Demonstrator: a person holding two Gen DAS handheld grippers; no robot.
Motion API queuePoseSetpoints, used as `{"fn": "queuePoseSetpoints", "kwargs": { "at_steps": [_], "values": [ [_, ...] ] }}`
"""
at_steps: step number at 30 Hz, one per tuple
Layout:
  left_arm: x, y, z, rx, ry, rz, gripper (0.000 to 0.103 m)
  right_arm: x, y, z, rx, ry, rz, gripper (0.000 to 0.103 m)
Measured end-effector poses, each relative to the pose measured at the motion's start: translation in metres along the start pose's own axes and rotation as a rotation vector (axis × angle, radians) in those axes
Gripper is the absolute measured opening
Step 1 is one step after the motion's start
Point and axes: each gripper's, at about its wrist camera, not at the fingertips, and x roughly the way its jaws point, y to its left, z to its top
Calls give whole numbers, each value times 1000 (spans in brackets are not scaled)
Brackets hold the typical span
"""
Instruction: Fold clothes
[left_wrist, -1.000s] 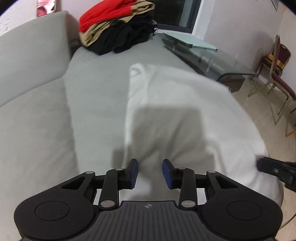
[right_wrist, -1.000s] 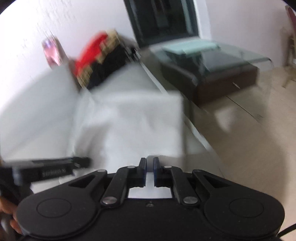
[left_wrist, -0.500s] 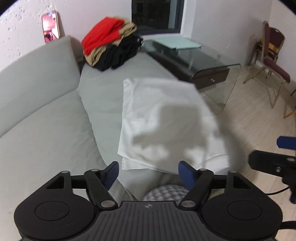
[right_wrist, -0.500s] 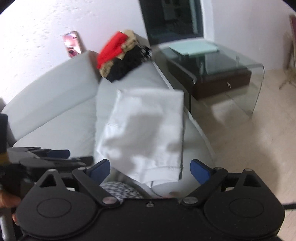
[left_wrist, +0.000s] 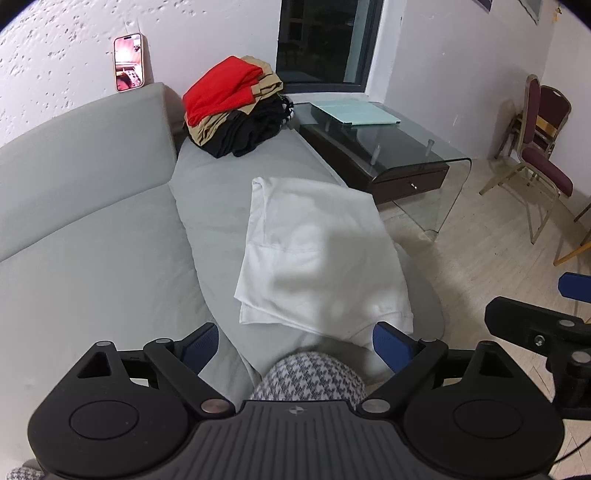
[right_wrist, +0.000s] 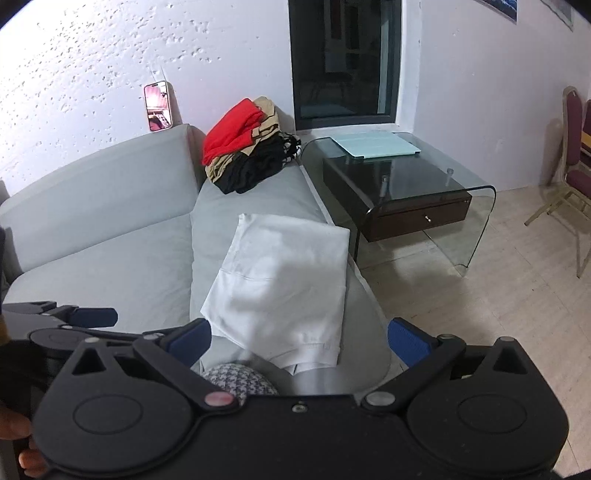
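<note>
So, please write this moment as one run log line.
left gripper: opening, empty | right gripper: opening, empty | white garment: folded on sofa

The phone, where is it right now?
The phone leans upright against the white wall on top of the sofa backrest, upper left in both wrist views, left of the pile of clothes.

My left tool (left_wrist: 295, 345) hangs above the grey sofa seat (left_wrist: 218, 192) with its jaws opening and nothing between them; the right tool (right_wrist: 299, 341) is likewise clear, its jaws opening too. The folded white garment (left_wrist: 317, 254) covers the near seat. Bare cushion lies open to its left and beyond it, up to the heap of red, tan and black clothes (left_wrist: 236, 110). To the right, the glass coffee counter (left_wrist: 399, 155) crowds the sofa edge. A houndstooth-clad knee (left_wrist: 310, 376) sits just under my tools.
</note>
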Motion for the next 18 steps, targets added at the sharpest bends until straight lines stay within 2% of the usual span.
{"fn": "queuePoseSetpoints", "kwargs": {
  "at_steps": [18],
  "values": [
    [17, -9, -16, 34, 89, -8, 92, 12, -7, -21, 48, 63, 1, 103]
  ]
}}
